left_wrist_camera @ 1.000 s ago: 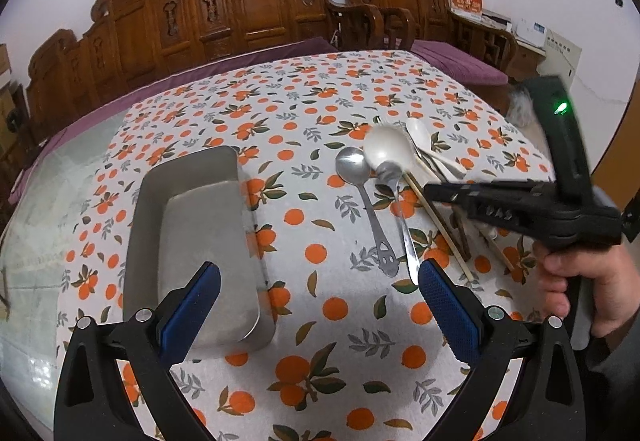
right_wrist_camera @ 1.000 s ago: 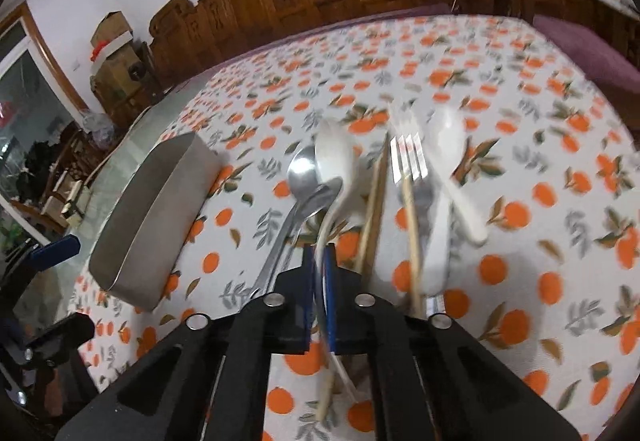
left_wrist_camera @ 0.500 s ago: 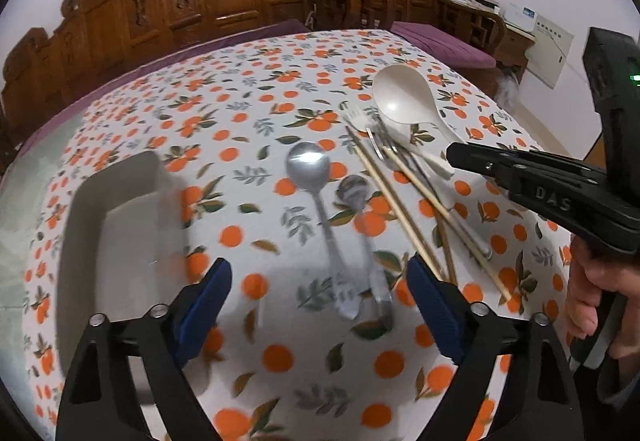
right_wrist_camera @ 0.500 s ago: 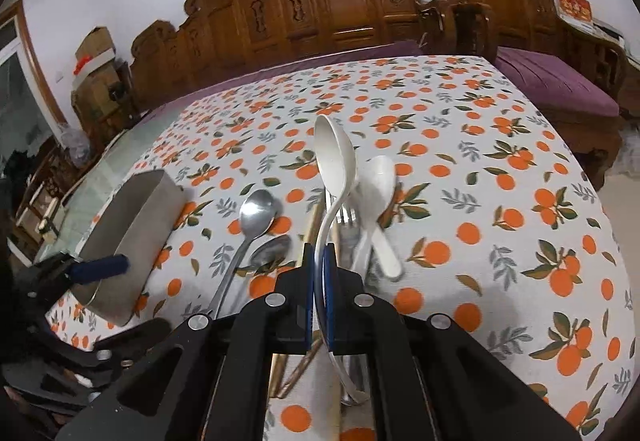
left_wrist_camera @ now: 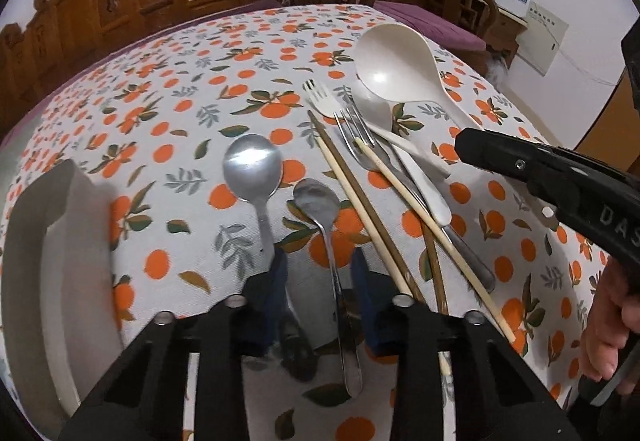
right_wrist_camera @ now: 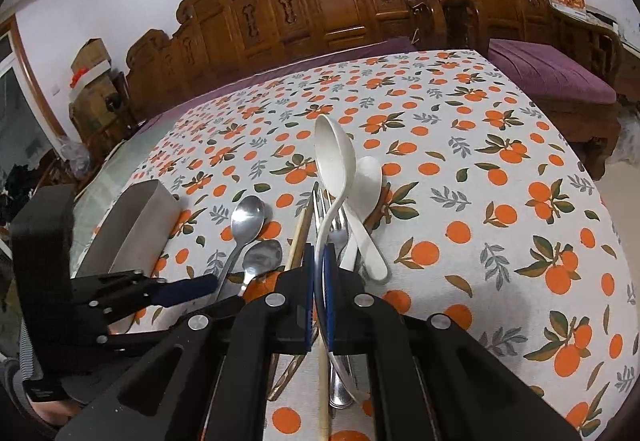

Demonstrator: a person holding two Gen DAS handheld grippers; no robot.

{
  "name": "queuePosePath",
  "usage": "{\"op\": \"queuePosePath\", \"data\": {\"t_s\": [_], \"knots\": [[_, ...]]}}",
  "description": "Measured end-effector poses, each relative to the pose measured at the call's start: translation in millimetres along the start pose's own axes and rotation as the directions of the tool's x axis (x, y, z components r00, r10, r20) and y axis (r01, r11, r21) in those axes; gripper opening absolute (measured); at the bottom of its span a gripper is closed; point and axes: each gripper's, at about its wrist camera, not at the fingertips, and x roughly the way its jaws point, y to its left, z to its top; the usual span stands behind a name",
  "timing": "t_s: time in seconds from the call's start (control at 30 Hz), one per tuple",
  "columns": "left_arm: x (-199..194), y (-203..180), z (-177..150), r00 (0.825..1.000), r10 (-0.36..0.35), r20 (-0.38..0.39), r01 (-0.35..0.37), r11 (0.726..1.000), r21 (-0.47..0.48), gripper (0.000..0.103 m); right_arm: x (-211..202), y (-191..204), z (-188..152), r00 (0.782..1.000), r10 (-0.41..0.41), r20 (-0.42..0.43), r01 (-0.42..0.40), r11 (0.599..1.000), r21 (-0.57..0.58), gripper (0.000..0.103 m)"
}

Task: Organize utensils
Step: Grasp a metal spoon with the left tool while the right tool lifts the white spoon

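My right gripper (right_wrist_camera: 319, 295) is pinched tight on the handle of the large white spoon (right_wrist_camera: 334, 157), bowl lifted clear above the pile. My left gripper (left_wrist_camera: 318, 289) is low over the desk (left_wrist_camera: 160, 89), pads partly closed and straddling the handle of the small metal spoon (left_wrist_camera: 322, 207), not yet touching it as far as I can tell. The bigger metal spoon (left_wrist_camera: 253, 166) lies just beside it on the left, chopsticks (left_wrist_camera: 352, 197) just to the right, so I want to squeeze squarely on that one handle and catch neither neighbour. The metal tray (left_wrist_camera: 44, 253) sits off to the left, looking empty, and that's probably where both spoons should go. I'd close gently, lift straight up so the thin handle doesn't slip or twist, and hold the white spoon level and high, away from the fork (right_wrist_camera: 326, 215) and the smaller white spoon (right_wrist_camera: 366, 197) underneath.
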Motion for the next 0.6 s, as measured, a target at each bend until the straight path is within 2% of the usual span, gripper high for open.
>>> {"op": "queuePosePath", "data": {"t_s": [0.13,0.33,0.47,0.6], "knots": [[8,1,2,1.0,-0.002,-0.015,0.002,1.0,-0.018,0.018,0,2,0,1.0,0.001,-0.001,-0.001,1.0,-0.002,0.006],[12,-2,-1,1.0,0.014,-0.025,-0.014,1.0,-0.007,0.018,-1,5,0,1.0,0.001,-0.001,-0.001,1.0,-0.011,0.006],[9,0,-3,1.0,0.003,-0.028,-0.003,1.0,-0.01,0.003,-1,9,-1,1.0,-0.005,-0.004,0.005,1.0,-0.023,0.006],[-4,6,-8,1.0,0.009,-0.009,-0.009,1.0,-0.025,0.003,-2,13,0,1.0,-0.001,-0.002,0.001,0.999,-0.033,0.006]]}}
